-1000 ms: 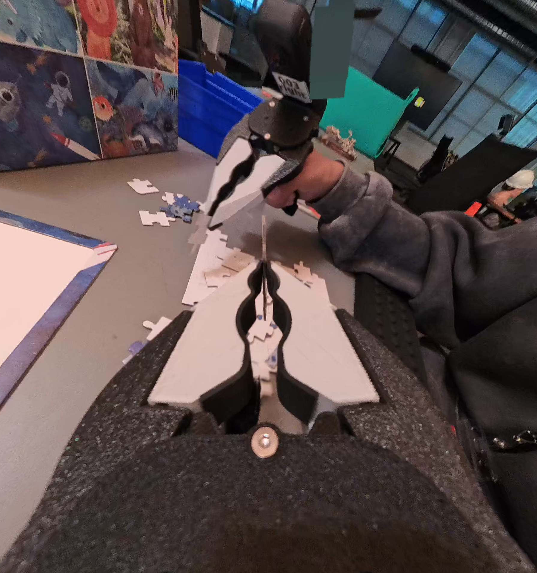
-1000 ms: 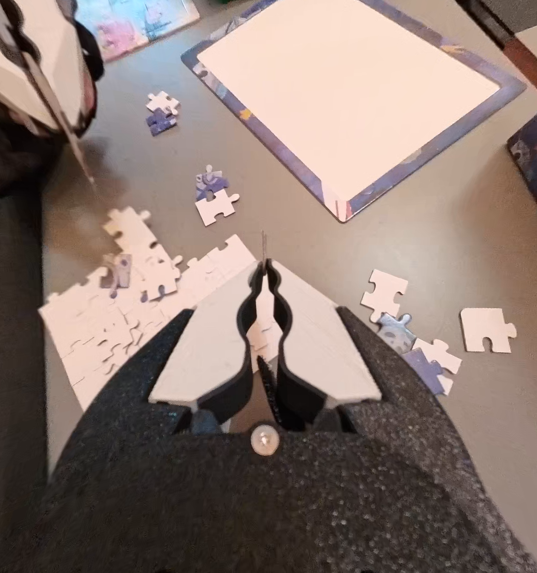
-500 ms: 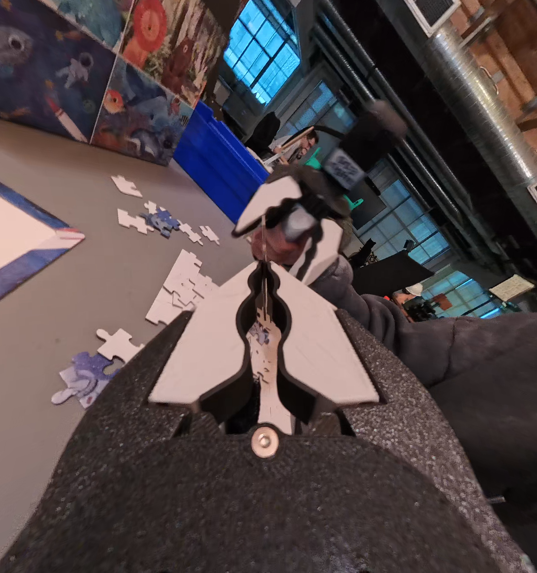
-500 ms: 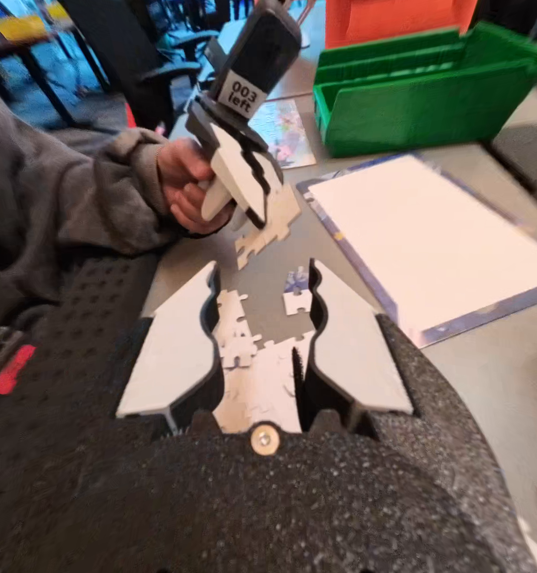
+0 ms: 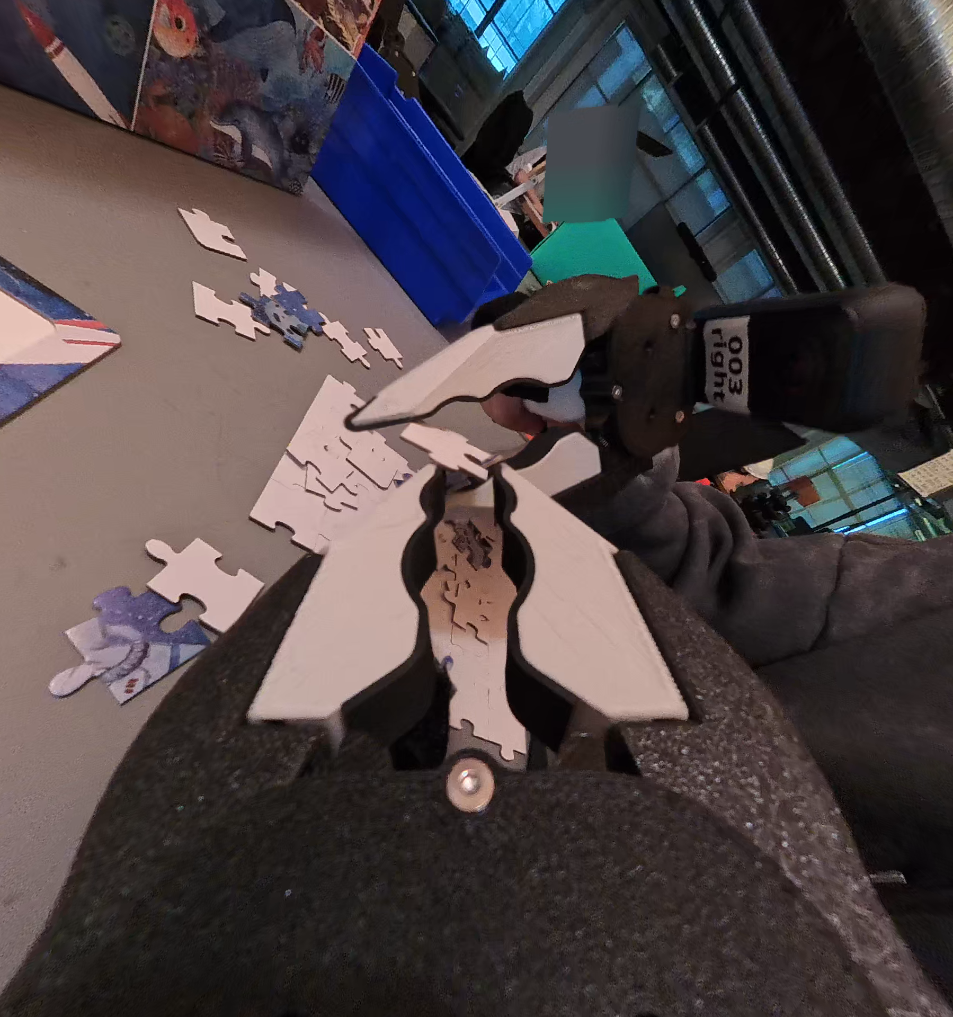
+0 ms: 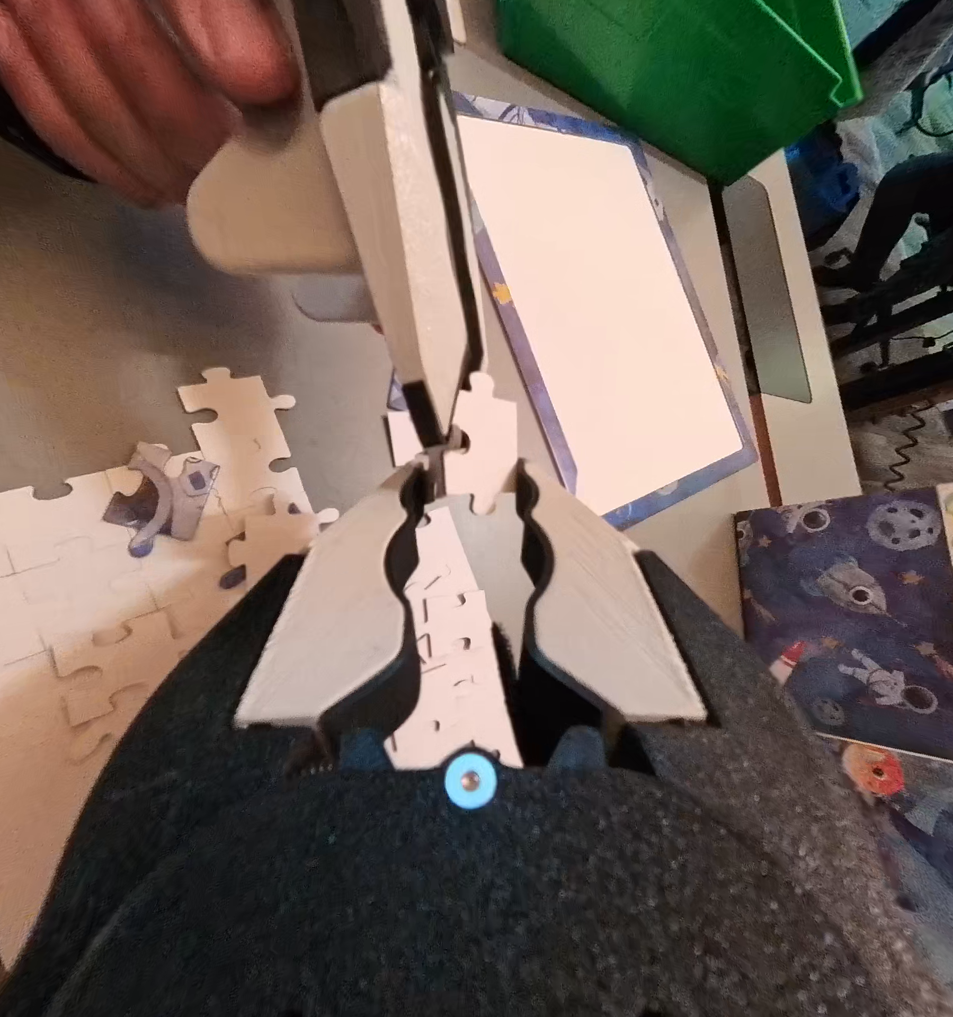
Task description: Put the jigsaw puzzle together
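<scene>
Grey table top [image 5: 105, 468]: carrying everything, as 0.5 s ago.

White rectangular board with blue printed border [image 6: 501, 297]: flat on the table, beyond both sets of tips in the right wrist view.

Containers: green plastic bin [image 6: 683, 71] behind the board, blue plastic bin [image 5: 408, 181] at the far table edge. Insides of both out of sight, contents not readable.

Large face-down block of joined white jigsaw pieces [image 6: 50, 578]: flat on the table, left of the right gripper, with one blue printed piece [image 6: 160, 495] lying face-up on top.

Left gripper [image 5: 466, 473]: clenched on a white-backed strip of joined cardboard jigsaw pieces [image 5: 446, 448], only a slim gap at the tips. Closer to the other tool than 0.5 s ago, now tip to tip with it. Person's hand [image 6: 122, 82] wrapped round its handle.

Right gripper [image 6: 471, 479]: released, fingers apart, though narrower than the wide spread 0.5 s ago. Clenched 1.0 s ago.

Strip: off the table, end tab poking past the left tips and sitting between the right fingers, close to the right-hand one. Contact with the right pads not resolvable.

Loose pieces: one white-backed [image 5: 204, 578] overlapping one blue printed [image 5: 127, 655] beside the left gripper; small mixed cluster [image 5: 281, 313] farther out near the blue bin.
</scene>
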The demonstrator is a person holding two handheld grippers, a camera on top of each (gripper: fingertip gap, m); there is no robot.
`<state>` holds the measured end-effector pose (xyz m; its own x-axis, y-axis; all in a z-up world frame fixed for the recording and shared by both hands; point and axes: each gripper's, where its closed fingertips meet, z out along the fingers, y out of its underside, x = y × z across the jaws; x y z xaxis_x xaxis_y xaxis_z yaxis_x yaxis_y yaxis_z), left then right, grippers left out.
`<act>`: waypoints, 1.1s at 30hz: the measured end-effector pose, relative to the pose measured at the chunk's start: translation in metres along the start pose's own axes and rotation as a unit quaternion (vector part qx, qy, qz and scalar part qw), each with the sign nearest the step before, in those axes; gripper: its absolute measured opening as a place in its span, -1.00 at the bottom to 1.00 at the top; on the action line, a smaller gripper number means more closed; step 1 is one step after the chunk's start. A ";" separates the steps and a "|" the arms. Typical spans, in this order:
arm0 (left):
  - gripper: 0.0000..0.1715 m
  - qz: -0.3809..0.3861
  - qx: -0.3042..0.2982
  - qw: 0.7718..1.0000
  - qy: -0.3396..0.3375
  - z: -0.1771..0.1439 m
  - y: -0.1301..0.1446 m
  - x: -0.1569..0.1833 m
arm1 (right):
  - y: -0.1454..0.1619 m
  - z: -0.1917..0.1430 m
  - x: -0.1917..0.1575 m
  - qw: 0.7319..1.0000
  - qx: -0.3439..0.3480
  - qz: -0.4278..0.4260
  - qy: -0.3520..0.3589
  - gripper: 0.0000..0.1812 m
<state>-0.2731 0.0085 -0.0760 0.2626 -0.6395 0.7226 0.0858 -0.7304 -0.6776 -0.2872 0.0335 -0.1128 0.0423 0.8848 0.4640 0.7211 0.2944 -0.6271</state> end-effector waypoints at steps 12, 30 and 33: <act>-0.54 0.077 -0.068 0.979 -0.175 -0.011 0.019 -0.057 | 0.144 -0.039 0.064 0.969 -0.128 0.212 0.019 -0.24; -0.55 0.180 -0.139 0.952 -0.203 0.006 0.042 -0.054 | 0.217 -0.145 0.137 0.893 -0.214 0.315 0.239 -0.42; -0.55 0.180 -0.139 0.953 -0.200 0.008 0.043 -0.053 | 0.216 -0.137 0.118 0.887 -0.196 0.380 0.174 -0.42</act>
<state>-0.2760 0.0130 -0.1441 0.5769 -0.7589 0.3020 -0.3225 -0.5513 -0.7694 -0.0316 0.1523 -0.1075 0.7811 0.5890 0.2071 0.5746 -0.5485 -0.6075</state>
